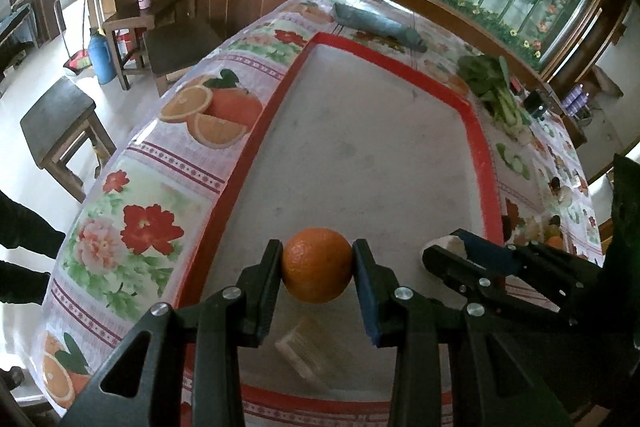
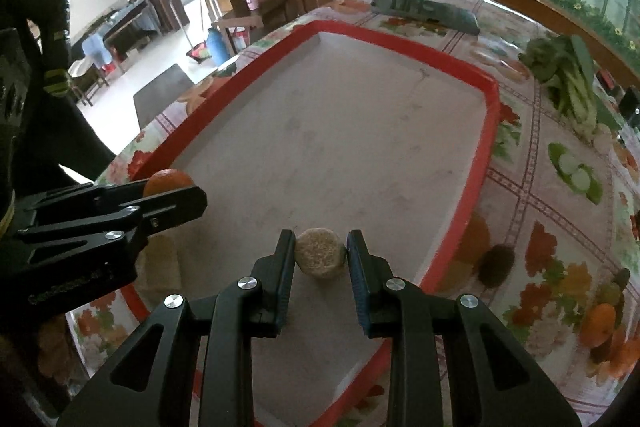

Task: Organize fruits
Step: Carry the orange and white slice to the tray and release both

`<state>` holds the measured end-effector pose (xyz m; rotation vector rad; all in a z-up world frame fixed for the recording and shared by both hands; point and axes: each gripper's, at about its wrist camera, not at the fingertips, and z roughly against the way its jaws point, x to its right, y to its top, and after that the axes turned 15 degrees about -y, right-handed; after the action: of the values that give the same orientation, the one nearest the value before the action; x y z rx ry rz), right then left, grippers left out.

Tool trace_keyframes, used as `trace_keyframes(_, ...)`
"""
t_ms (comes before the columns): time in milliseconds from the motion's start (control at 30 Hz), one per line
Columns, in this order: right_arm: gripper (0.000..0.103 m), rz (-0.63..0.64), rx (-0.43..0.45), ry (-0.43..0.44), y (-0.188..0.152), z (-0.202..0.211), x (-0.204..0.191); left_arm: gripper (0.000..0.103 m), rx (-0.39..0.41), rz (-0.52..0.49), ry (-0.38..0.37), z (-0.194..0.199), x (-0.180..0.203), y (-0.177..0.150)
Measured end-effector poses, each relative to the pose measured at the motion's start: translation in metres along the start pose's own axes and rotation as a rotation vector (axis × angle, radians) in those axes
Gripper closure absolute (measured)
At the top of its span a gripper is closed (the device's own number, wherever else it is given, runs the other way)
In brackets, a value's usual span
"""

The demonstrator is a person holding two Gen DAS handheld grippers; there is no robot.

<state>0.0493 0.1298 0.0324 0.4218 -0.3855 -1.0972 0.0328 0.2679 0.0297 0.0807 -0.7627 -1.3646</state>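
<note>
Looking through the left wrist view, an orange (image 1: 317, 265) is seen clamped between the two pads of the left gripper (image 1: 318, 267), held over the near end of a red-rimmed tray (image 1: 486, 147) that lies on a flowered tablecloth (image 1: 136, 227). At three o'clock from the orange, the right gripper (image 1: 448, 255) is seen from the side, closed on a pale piece of which only an end shows. A leafy green vegetable (image 1: 494, 87) lies at one o'clock beyond the tray, and a folded grey umbrella (image 1: 380, 25) at twelve. In the right wrist view, a round tan-brown fruit (image 2: 320, 254) is pinched between the right gripper's (image 2: 320, 255) pads above the tray's grey floor (image 2: 340, 147). At nine o'clock the left gripper (image 2: 176, 195) is shown closed on the orange (image 2: 168, 181).
</note>
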Motion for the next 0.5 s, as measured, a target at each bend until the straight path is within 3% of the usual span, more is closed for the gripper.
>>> trace_keyframes(300, 0.075, 0.012, -0.008, -0.014, -0.0024, -0.0004, -0.0027, 0.063, -0.009, 0.021, 0.026, -0.0087, -0.0036, -0.0016)
trace_keyframes(367, 0.071, 0.005, -0.009, -0.022, -0.0045, 0.0008, -0.0015, 0.056, -0.005, 0.024, 0.032, -0.0081, -0.0027, -0.0026)
trace_keyframes(433, 0.070, 0.004, -0.006, -0.025, -0.0059, 0.0028, -0.0019, 0.042, 0.007, 0.029, 0.050, -0.0059, -0.0014, -0.0042)
trace_keyframes(500, 0.070, 0.005, -0.002, -0.030, -0.0077, 0.0057, -0.0025, 0.039, 0.026, 0.035, 0.056, -0.0019, -0.0005, -0.0059)
